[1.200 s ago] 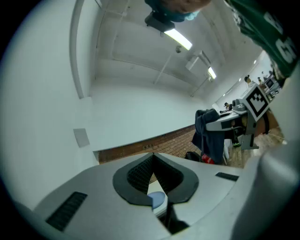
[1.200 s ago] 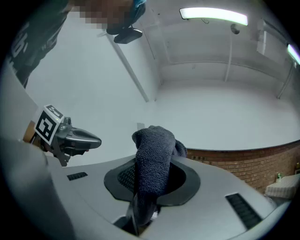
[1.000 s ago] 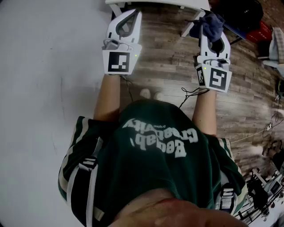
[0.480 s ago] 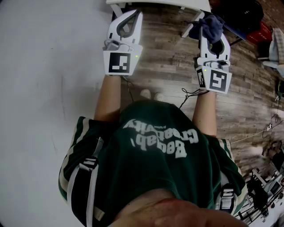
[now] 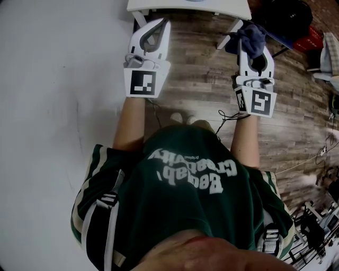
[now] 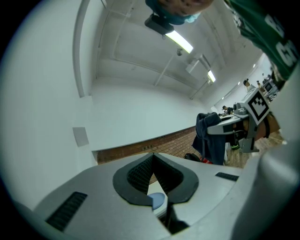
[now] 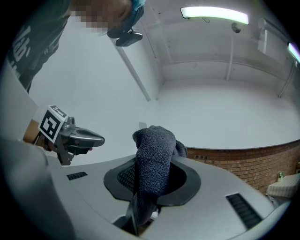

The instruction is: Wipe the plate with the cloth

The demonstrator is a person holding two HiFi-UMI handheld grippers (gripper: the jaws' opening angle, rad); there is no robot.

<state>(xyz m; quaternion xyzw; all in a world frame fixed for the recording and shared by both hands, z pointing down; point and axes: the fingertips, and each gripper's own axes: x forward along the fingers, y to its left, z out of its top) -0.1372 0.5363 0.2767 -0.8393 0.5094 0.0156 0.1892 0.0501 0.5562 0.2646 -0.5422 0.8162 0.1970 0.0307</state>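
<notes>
cloth (image 7: 154,157) is clamped in the right claw (image 5: 249,45); the left claw (image 6: 152,157) is closed on nothing, held near the white surface (image 5: 228,7).

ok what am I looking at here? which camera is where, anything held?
No robot: a person holds a gripper in each hand. The head view looks steeply down from their head at both grippers, a wood floor and the edge of a white table; whatever lies on the table is cut off by the picture's edge. The two gripper views come from cameras riding on the grippers, looking along the jaws. The left gripper has its jaws shut on nothing. The right gripper has its jaws shut on a dark blue cloth, bunched up above them. The black-and-white squares are marker cubes, part of the grippers.
</notes>
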